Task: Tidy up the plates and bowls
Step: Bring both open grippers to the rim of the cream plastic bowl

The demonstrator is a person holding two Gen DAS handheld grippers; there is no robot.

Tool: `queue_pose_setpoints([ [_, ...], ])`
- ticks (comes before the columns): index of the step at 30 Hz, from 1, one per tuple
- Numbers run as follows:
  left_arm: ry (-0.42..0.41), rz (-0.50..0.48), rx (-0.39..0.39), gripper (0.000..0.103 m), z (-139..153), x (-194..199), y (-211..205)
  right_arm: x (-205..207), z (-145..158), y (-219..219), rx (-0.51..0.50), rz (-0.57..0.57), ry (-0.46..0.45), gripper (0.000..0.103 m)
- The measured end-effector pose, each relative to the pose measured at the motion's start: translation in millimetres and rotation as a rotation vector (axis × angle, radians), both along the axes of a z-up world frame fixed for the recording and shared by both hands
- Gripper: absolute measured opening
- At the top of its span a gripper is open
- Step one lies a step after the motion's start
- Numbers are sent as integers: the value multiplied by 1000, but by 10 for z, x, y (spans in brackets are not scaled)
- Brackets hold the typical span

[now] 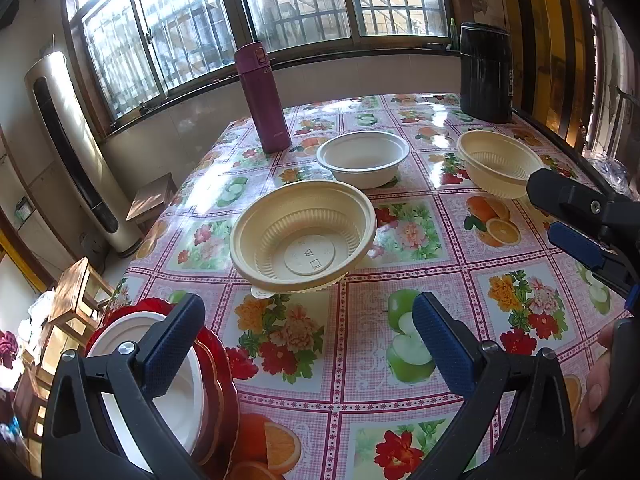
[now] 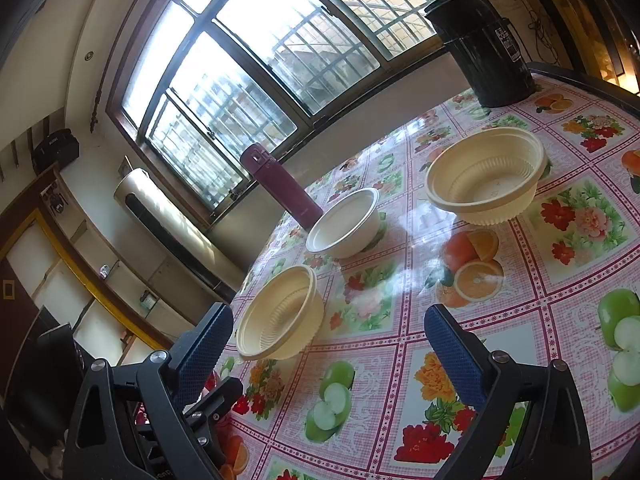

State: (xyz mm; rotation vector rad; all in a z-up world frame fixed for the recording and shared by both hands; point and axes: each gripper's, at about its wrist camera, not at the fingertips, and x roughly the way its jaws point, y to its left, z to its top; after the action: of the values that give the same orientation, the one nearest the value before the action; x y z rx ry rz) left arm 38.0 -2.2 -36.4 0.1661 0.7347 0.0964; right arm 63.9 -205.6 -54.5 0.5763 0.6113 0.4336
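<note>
Three bowls stand on the fruit-print tablecloth. A cream ribbed bowl point(image 1: 303, 237) point(image 2: 280, 312) is nearest, a white bowl point(image 1: 363, 158) point(image 2: 345, 223) behind it, and a second cream bowl point(image 1: 498, 163) point(image 2: 486, 174) to the right. A white plate point(image 1: 176, 396) lies on stacked red plates point(image 1: 220, 376) at the table's near left edge, partly behind my left finger. My left gripper point(image 1: 308, 340) is open and empty, just short of the near cream bowl. My right gripper point(image 2: 328, 344) is open and empty; it also shows at the right of the left wrist view point(image 1: 560, 216).
A maroon thermos point(image 1: 264, 98) point(image 2: 286, 186) stands at the far left of the table and a black canister point(image 1: 485, 72) point(image 2: 486, 46) at the far right. A tall air conditioner point(image 1: 76, 148) and wooden stools point(image 1: 152, 200) stand on the floor left of the table.
</note>
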Motion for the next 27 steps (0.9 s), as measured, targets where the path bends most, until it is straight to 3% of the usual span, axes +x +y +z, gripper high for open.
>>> queue_pose_setpoints([
  [5,30,-7,-51,103,82,71,229,114,-62,39,18,16,45,98],
  [10,32,90,-133,103,348,307,847,471,-86,260,69,76,133,98],
  [15,28,213,-61,103,516,607,1290,845,-74,651,29,80,194,98],
  [19,143,230,-56,103,307,936,1355,1066,-195,940,15,60,244,98],
  [21,223,219,-101,103,143,1088,1376,1105,-278,1013,4,71,247,97],
  [27,357,262,-143,103,-190,1400,1374,1149,-376,920,10,69,233,96],
])
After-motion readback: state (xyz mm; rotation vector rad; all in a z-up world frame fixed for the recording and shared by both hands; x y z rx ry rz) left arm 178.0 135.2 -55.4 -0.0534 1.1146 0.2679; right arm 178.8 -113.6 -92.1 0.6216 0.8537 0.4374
